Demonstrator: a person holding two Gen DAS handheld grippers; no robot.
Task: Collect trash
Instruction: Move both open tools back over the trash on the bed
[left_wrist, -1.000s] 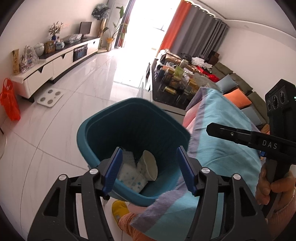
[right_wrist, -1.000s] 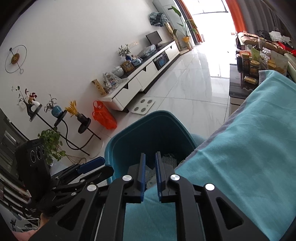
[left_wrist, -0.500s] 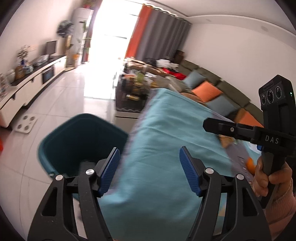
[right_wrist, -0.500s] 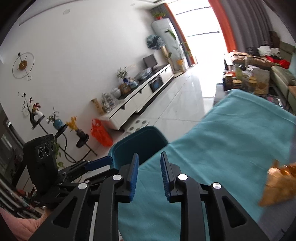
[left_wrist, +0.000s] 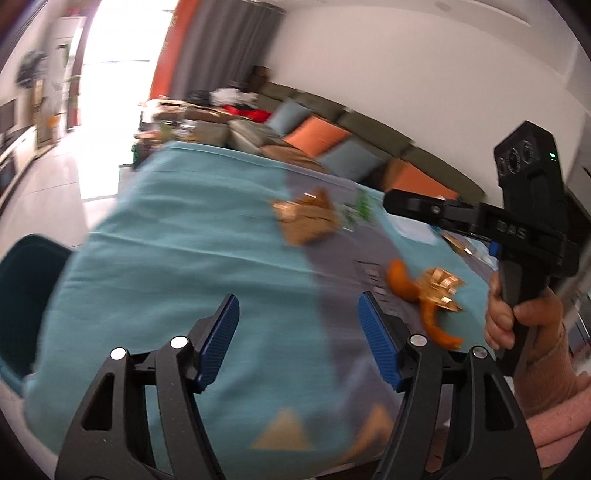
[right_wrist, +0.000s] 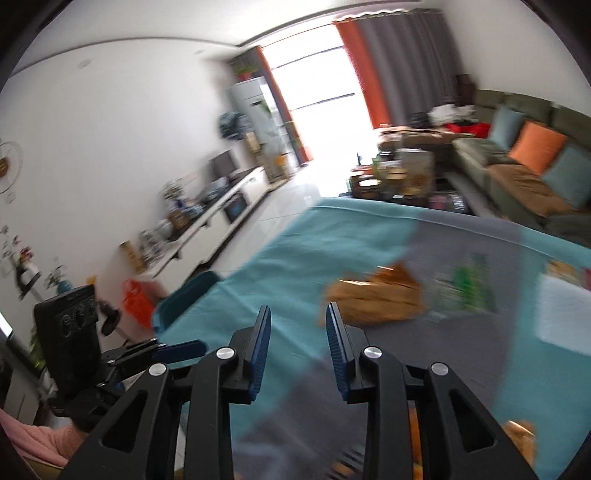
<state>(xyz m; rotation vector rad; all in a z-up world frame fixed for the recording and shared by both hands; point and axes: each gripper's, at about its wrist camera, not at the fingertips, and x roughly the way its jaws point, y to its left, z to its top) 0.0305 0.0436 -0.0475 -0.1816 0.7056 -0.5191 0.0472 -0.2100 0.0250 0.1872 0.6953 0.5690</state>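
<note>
My left gripper (left_wrist: 297, 314) stands open over the teal tablecloth (left_wrist: 177, 266), nothing between its blue pads. Ahead of it lie a crumpled gold wrapper (left_wrist: 306, 218), a green-and-white wrapper (left_wrist: 360, 210), and to the right an orange peel (left_wrist: 402, 284) with a piece of gold foil (left_wrist: 443, 288). My right gripper (right_wrist: 297, 317) is opening, its jaws empty, with the gold wrapper (right_wrist: 376, 295) just beyond its right finger and the green wrapper (right_wrist: 465, 288) further right. The teal bin (left_wrist: 22, 280) sits off the table's left edge. Both views are motion-blurred.
A white paper (right_wrist: 565, 310) lies at the table's right side. A sofa with orange cushions (left_wrist: 317, 136) runs behind the table. A white TV cabinet (right_wrist: 207, 229) and an orange bag (right_wrist: 136, 299) stand along the left wall. A hand (left_wrist: 517, 325) holds the right gripper's handle.
Both grippers have swung away from the bin and rightward over the table, so the wrappers and peel have come into view. The right jaws have widened from nearly shut.
</note>
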